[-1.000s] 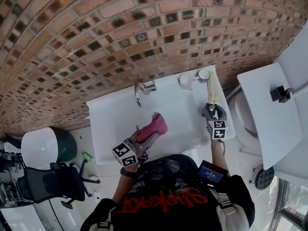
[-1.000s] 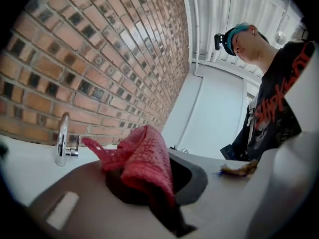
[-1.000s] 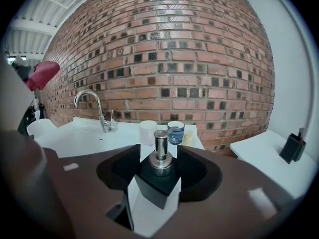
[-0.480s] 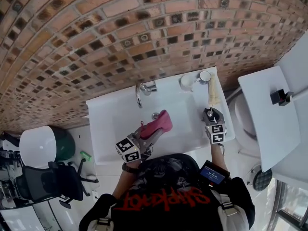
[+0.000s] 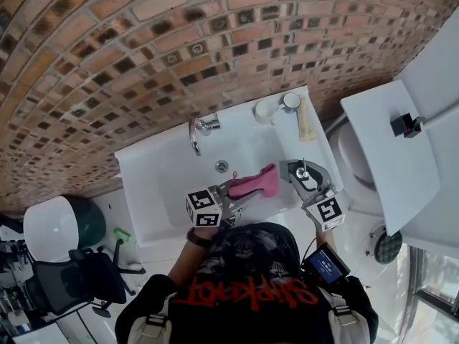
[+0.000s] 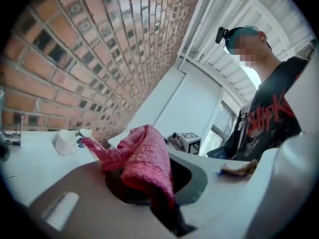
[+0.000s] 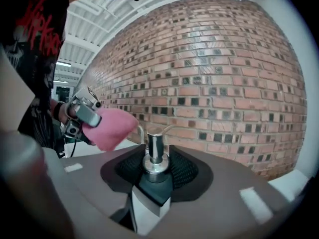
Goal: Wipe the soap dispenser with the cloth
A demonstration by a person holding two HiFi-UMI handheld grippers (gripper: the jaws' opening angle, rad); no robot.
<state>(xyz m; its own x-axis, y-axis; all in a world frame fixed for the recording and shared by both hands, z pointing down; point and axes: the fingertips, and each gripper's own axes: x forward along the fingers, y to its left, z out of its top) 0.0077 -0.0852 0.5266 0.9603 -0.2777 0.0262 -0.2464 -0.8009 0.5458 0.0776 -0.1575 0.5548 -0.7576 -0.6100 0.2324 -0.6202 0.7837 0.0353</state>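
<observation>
The right gripper is held up over the near right corner of the sink, pointing at the far brick wall. Its jaws have just closed and now squeeze the soap dispenser. The left gripper lies flat, pointing right, pinching the pink cloth. The cloth hangs just left of the dispenser, not touching it.

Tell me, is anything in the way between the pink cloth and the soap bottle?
No, nothing visible is. The left gripper holds the cloth and the right gripper holds the soap dispenser, side by side above the sink, with only open air between them.
</observation>
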